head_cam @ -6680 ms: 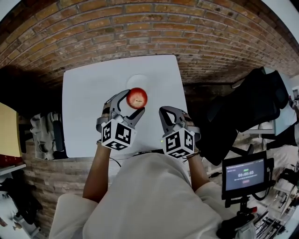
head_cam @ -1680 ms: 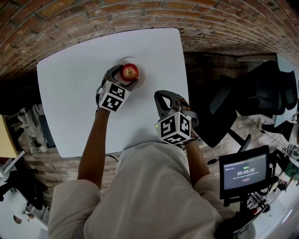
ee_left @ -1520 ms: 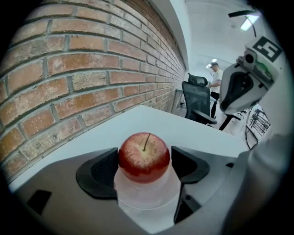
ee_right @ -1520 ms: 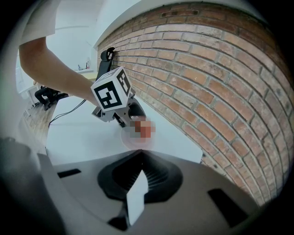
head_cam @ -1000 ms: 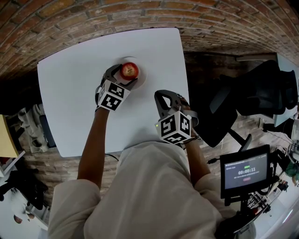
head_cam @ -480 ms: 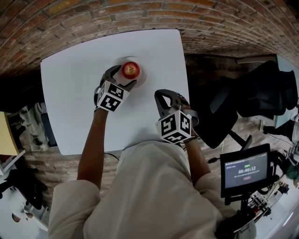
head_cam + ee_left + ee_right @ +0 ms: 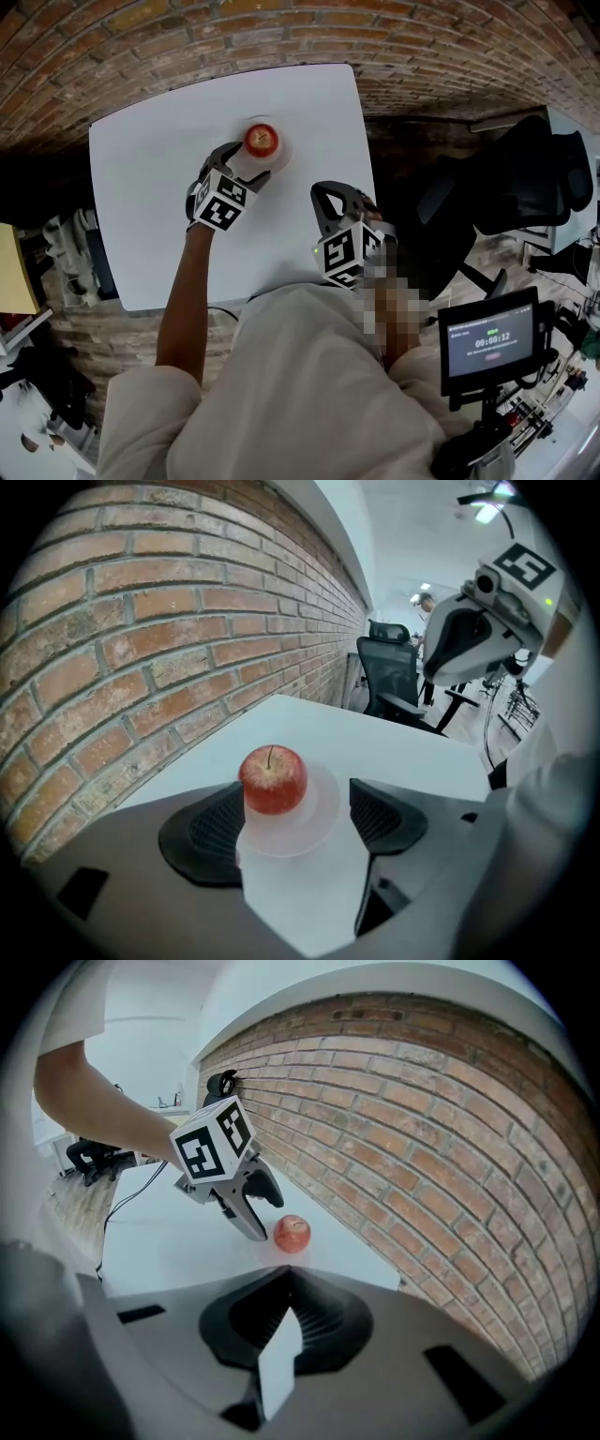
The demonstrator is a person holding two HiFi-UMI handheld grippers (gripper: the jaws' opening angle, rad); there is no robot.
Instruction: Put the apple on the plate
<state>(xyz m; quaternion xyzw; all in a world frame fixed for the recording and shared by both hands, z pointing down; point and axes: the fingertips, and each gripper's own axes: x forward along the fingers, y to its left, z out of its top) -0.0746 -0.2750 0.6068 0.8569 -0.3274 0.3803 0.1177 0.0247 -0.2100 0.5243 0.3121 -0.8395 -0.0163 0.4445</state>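
Note:
The red apple (image 7: 261,139) stands upright on the small white plate (image 7: 282,152) near the far edge of the white table (image 7: 150,225). My left gripper (image 7: 246,162) is open just behind the plate. In the left gripper view the apple (image 7: 273,778) rests on the plate (image 7: 314,819) a little ahead of the two dark pads (image 7: 210,832), and neither pad touches it. My right gripper (image 7: 331,196) hovers over the table's near right part, shut on nothing. From the right gripper view (image 7: 286,1321) I see the apple (image 7: 292,1233) and the left gripper (image 7: 246,1201) beside it.
A brick wall (image 7: 187,47) runs along the table's far edge. A black office chair (image 7: 506,197) stands to the right of the table, and a monitor on a stand (image 7: 489,339) is at the lower right. Dark gear (image 7: 70,253) sits left of the table.
The left gripper carried the apple over to the plate, let go of it and has drawn back a little towards me. The right gripper has stayed put.

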